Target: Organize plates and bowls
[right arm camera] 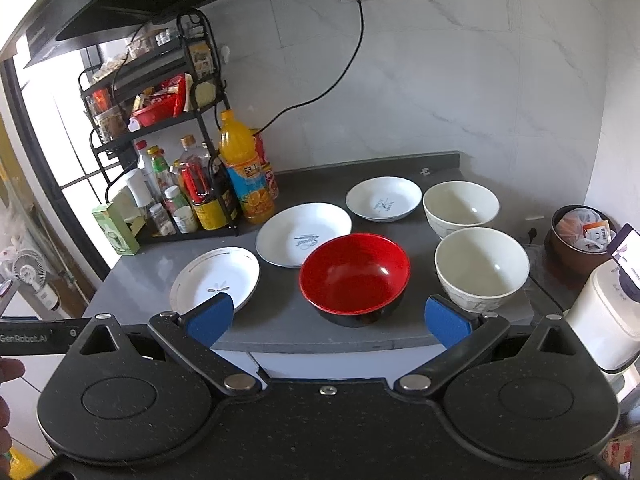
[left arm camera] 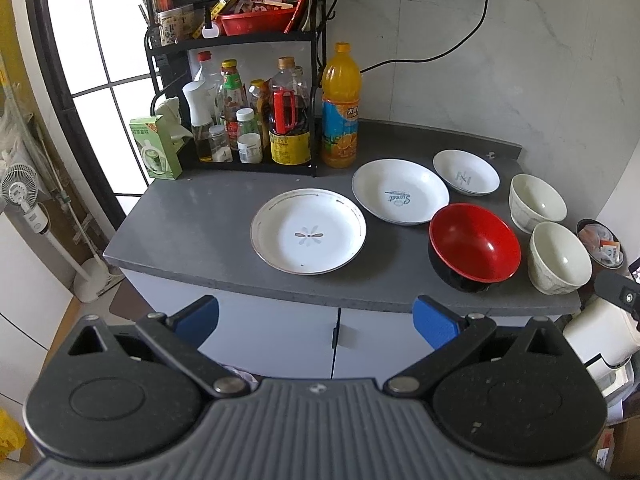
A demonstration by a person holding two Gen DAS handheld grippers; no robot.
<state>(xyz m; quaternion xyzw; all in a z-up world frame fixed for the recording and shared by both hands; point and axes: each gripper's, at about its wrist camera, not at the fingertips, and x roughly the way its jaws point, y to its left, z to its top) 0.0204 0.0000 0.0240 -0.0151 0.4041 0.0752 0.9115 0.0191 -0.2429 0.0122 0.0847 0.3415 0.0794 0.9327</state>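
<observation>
Nothing has been sorted yet, as far as the pictures show: three plates and three bowls lie singly on the grey counter (left arm camera: 192,224), none stacked on another, so the whole job appears to be ahead. The left gripper (left arm camera: 316,320) hangs in front of the counter's edge with its blue-padded jaws spread wide and empty; the right gripper (right arm camera: 328,320) is likewise wide apart and holds nothing, its pads near the front edge on either side of the red bowl (right arm camera: 355,276) but not touching it. The plates run in a diagonal from front left to back right — a rimmed plate (left arm camera: 308,232) with a thin dark line and a grey flower mark, a larger plain plate (left arm camera: 400,192) with blue script in its well, and a small plate (left arm camera: 466,172) nearest the wall. All three look like glazed white ceramic, shallow and smooth, and the middle one seems to touch or just overlap the red bowl's rim in both views; which, cannot be told. The red bowl is glossy, red inside and black outside, probably lacquered plastic, wide and rounded. To its right stand two cream bowls, the near bowl (right arm camera: 482,266) and the far bowl (right arm camera: 461,208), deep and steep-sided with a faint pattern outside, close together. They look alike in shape, so they would likely nest, and the plates would likely stack by size. At the back left stand an orange juice bottle (left arm camera: 341,108) and a black wire rack (left arm camera: 236,60) of condiment bottles.
</observation>
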